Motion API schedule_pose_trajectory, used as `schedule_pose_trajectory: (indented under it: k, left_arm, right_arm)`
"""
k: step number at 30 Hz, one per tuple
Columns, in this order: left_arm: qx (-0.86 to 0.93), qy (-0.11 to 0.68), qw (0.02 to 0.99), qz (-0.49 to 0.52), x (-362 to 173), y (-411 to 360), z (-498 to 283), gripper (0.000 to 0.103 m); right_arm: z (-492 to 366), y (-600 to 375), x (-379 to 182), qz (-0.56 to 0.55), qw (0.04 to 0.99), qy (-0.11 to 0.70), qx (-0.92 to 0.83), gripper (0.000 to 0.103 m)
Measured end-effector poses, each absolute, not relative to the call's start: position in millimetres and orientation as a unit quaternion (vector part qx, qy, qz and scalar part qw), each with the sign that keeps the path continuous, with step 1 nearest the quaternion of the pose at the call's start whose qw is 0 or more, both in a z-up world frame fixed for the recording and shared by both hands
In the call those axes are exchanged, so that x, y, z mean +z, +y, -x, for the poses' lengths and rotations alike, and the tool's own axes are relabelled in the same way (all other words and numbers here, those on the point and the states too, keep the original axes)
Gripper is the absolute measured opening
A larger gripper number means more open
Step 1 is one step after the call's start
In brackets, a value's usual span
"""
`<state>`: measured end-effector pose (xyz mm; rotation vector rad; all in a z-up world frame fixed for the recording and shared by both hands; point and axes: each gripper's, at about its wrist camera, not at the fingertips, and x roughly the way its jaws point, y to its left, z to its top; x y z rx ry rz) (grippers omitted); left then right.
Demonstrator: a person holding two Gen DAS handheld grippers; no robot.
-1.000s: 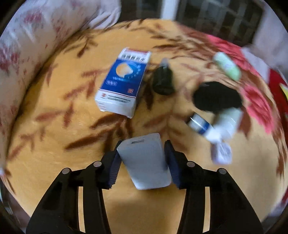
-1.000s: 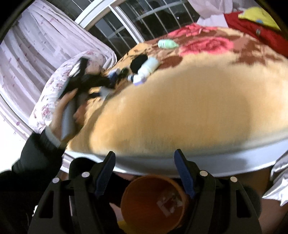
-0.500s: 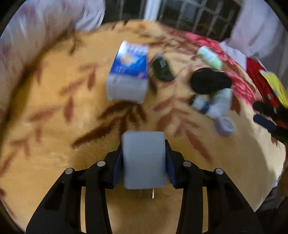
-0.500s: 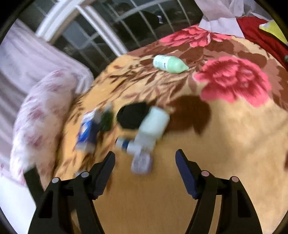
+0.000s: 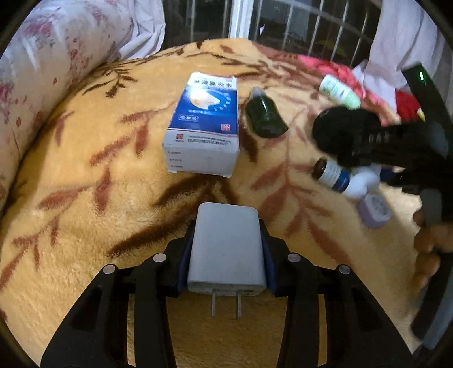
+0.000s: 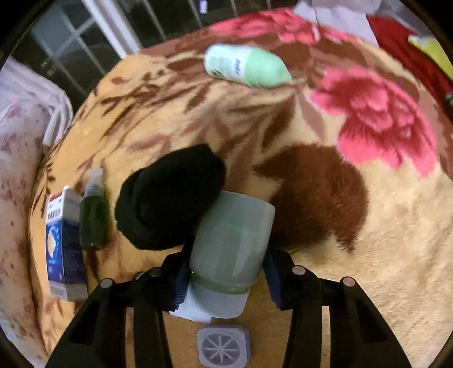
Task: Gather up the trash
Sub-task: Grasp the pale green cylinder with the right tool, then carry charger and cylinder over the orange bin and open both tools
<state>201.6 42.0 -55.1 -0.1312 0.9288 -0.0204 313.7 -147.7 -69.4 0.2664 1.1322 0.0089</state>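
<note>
My left gripper (image 5: 226,252) is shut on a white plug-in charger (image 5: 226,249), its two prongs pointing back at the camera, held just above the blanket (image 5: 85,226). My right gripper (image 6: 226,271) straddles a pale green white-capped bottle (image 6: 232,237) lying on the blanket; the blue pads touch or nearly touch its sides. A black sock (image 6: 170,198) leans on the bottle. A blue-white box (image 5: 203,124), a dark green bottle (image 5: 264,116), a small brown vial (image 5: 334,175), a lilac square cap (image 6: 223,345) and a mint tube (image 6: 246,66) lie around.
A floral pillow (image 5: 42,56) lies at the left edge of the bed. A barred window (image 5: 283,25) stands behind the bed. Red and white cloth (image 6: 396,36) is piled at the far right. The right hand and its gripper (image 5: 410,158) show at the right of the left wrist view.
My right gripper swung from the orange bin below the bed up over the blanket and came around the pale green bottle. My left gripper closed on the charger and lifted it slightly.
</note>
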Motion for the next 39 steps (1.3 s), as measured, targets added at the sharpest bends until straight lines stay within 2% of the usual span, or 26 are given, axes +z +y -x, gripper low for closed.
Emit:
schedule_pose_trajectory:
  k: [5, 16, 23, 31, 39]
  left_arm:
    - [-0.047, 0.400, 0.907, 0.122, -43, 62, -179, 0.039]
    - [-0.075, 0.329, 0.937, 0.089, 13, 44, -129, 0.039]
    - [-0.097, 0.307, 0.945, 0.054, 36, 20, -61, 0.039]
    - [-0.114, 0.329, 0.938, 0.011, 14, -14, 13, 0.039]
    - [-0.132, 0.400, 0.907, 0.001, -47, -27, 50, 0.039]
  right_arm:
    - [-277, -168, -51, -0.145, 0.859, 0.486, 0.064, 0.044]
    - [-209, -228, -6, -0.148, 0.884, 0.422, 0.137, 0.045]
    - [-130, -239, 13, -0.131, 0.887, 0.397, 0.198, 0.045]
    - [-34, -239, 2, -0.108, 0.878, 0.402, 0.238, 0.045]
    - [40, -230, -45, -0.057, 0.862, 0.440, 0.243, 0.045]
